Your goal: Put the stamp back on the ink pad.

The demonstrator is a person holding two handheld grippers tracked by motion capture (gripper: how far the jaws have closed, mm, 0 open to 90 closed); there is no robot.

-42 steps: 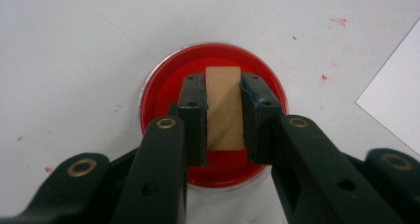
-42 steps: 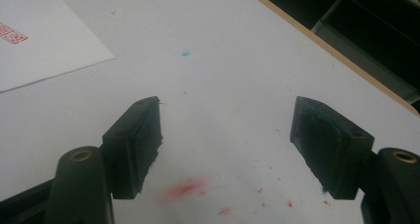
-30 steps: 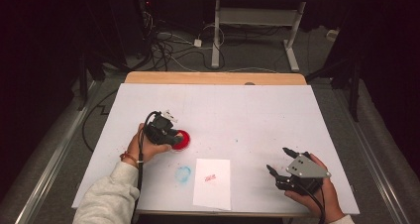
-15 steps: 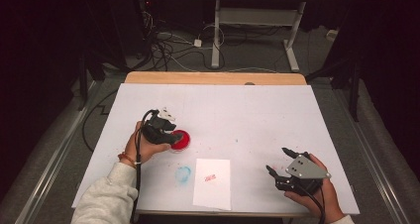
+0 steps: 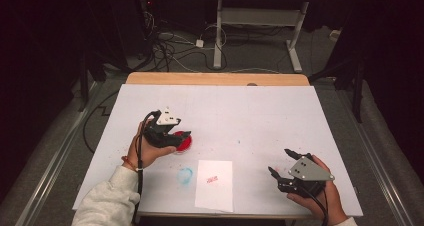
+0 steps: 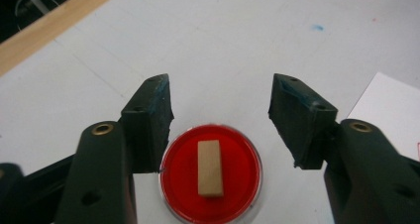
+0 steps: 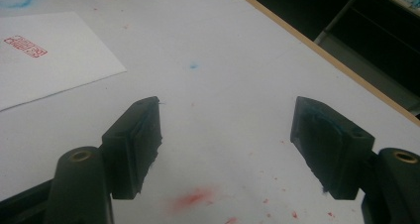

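We see the left gripper (image 6: 220, 120) with its jaws spread apart, having just been opening, and nothing pressed between the pads; it hangs just above a round red ink pad (image 6: 210, 172), in which a small wooden stamp (image 6: 209, 167) lies flat at the middle. The right gripper (image 7: 225, 144) stands wide open and empty over the bare white table (image 5: 260, 116), well apart from the stamped sheet of paper (image 5: 215, 185) near the front edge.
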